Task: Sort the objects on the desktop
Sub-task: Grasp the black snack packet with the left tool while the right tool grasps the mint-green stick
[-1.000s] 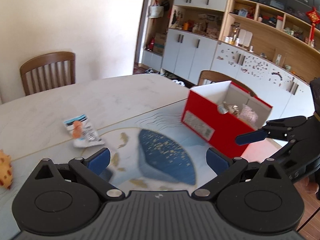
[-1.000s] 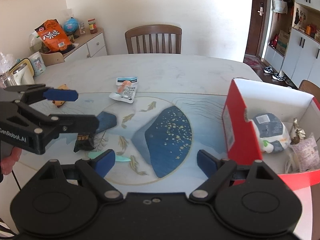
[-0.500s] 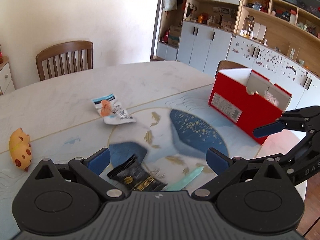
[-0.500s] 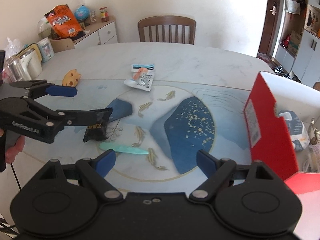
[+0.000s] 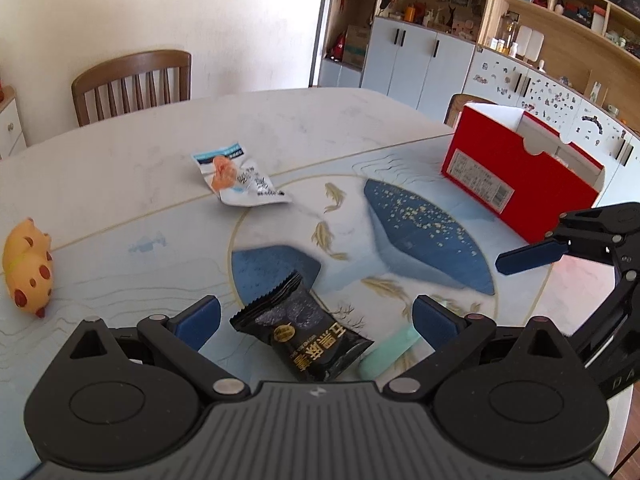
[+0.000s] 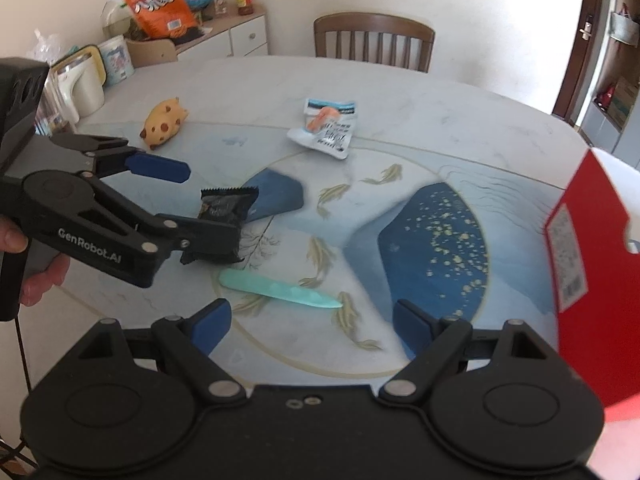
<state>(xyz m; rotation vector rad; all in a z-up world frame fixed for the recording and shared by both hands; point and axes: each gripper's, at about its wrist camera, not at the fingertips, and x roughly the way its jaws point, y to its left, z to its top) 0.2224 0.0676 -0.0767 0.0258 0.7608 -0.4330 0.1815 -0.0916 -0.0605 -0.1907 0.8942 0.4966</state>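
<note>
Dining room, round marble tabletop (image 5: 120,168) with a blue fish-and-fan pattern; cabinets and a wooden chair (image 5: 132,84) behind.

Left tongs (image 5: 316,320): we log them released, fingers spread wide, nothing gripped. The black snack packet (image 5: 304,336) lies flat on the tabletop directly between the two pads, its long axis running roughly along the tongs' forward direction, crimped end pointing away. In the right wrist view the left tongs (image 6: 188,204) straddle this packet (image 6: 224,216); whether the pads touch it we cannot tell.

Right tongs (image 6: 308,320): also released and empty, hovering above the tabletop. A pale green flat stick (image 6: 280,292) lies just ahead of them, long axis crosswise.

Farther out: white shrimp-picture sachet (image 5: 240,180), yellow spotted pig toy (image 5: 28,264), and the red box (image 5: 520,176) to the right, which we judge to be the sorting bin.

Judgement: the left side is nearer the packet; squeezing across its width should take it.
</note>
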